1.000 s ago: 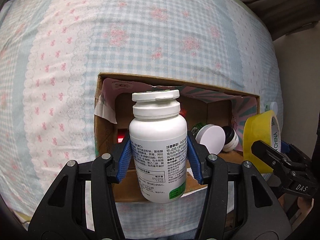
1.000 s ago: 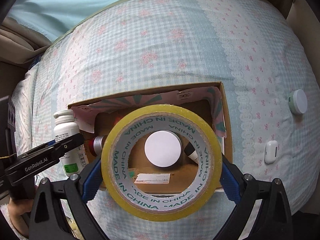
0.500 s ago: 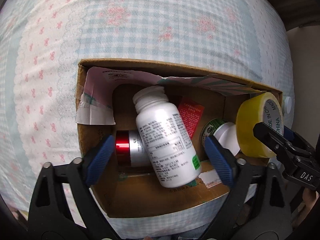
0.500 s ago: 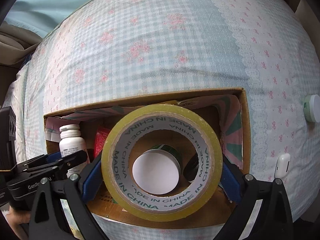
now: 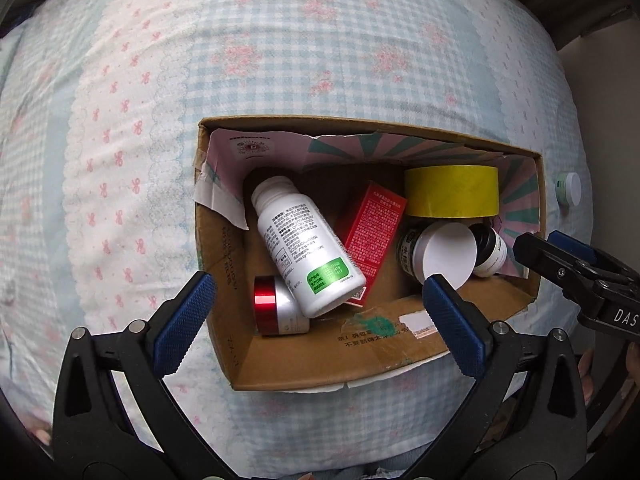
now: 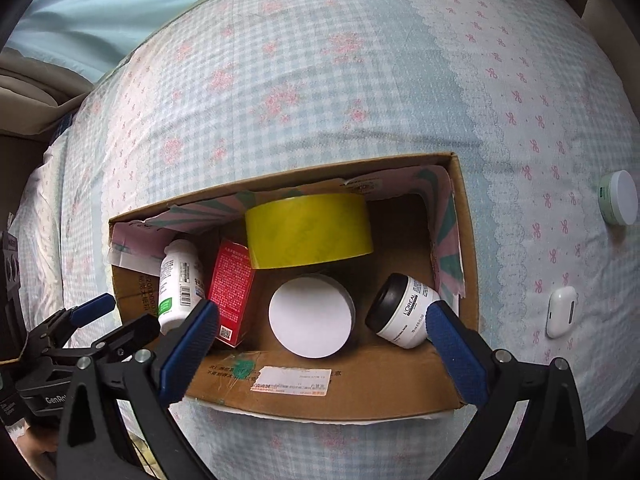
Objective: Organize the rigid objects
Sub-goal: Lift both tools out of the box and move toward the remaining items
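Nearest to us, our left hand-held gripper (image 5: 316,294) hangs over the near left part of the cardboard box (image 5: 320,364), its blue pads spread wide with nothing pinched between them; its jaws have just been opening. Our right hand-held gripper (image 6: 322,324) hovers over the near right part of the same box, its jaws likewise just opened wide and empty. The box sits on a bed (image 5: 280,60) covered in pale blue check with pink flowers. Inside it, near the left wall, a silver jar with a red band (image 5: 274,312) lies on its side. The white pill bottle (image 5: 304,244) lies across that jar with its long axis running from near right to far left, its white cap pointing to the far left corner and its base, by a green label patch, toward us; dense black print covers its side. Just right of it, a red carton (image 5: 370,240) leans at a similar slant. Further right is a tub with a white round lid (image 6: 310,320) facing up toward us, and beside that a small white jar with a black cap (image 6: 404,312) lies tipped, cap to the left. Against the far wall the yellow tape roll (image 6: 310,236) stands on edge, its broad yellow band facing us. Outside the box on the right, a white earbud case (image 6: 562,312) and, farther off, a white-lidded green tub (image 6: 620,198) rest on the bed.
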`<state>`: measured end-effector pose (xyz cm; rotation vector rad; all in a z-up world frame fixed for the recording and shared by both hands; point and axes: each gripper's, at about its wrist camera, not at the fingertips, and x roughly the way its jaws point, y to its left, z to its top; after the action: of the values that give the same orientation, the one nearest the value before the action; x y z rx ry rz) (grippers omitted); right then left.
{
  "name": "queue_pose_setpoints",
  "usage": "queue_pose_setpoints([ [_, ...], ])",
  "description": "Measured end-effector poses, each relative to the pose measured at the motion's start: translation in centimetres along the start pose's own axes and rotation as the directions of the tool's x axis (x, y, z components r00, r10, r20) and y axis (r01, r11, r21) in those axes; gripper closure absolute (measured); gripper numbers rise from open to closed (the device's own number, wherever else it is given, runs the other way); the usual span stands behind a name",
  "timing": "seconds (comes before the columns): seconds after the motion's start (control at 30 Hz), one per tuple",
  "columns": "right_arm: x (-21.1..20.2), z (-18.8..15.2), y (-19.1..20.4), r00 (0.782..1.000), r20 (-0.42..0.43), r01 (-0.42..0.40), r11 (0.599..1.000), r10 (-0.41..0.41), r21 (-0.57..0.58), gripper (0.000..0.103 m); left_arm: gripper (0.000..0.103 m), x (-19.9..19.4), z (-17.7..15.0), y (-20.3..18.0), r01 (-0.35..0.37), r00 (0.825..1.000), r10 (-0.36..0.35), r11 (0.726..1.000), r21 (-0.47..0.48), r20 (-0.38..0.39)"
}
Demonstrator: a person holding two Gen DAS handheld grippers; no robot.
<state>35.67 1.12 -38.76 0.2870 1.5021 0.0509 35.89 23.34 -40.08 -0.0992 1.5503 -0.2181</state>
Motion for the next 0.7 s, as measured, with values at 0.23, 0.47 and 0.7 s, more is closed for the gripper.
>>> queue_pose_setpoints([
  [0.23, -3.7, -1.9, 1.4, 0.998, 0.065, 0.010, 0.999, -0.007, -0.044, 0.000, 0.000, -3.8, -2.5, -0.1, -0.034, 0.997, 0.033, 0.999, 0.002, 0.065],
  [0.47, -8.8, -4.6, 3.2, 0.990, 0.143, 0.016, 0.994, -0.001, -0.107, 0.000, 0.000, -9.2, -5.5, -0.4, -0.062, 0.980, 0.060, 0.998, 0.003, 0.189],
  [0.7, -14.5, -9.3, 4.1, 0.963, 0.268, 0.066, 0.991, -0.034, -0.114, 0.000, 0.000, -14.6, -10.3, -1.7, -0.103, 0.938, 0.091, 0.995, 0.018, 0.335],
])
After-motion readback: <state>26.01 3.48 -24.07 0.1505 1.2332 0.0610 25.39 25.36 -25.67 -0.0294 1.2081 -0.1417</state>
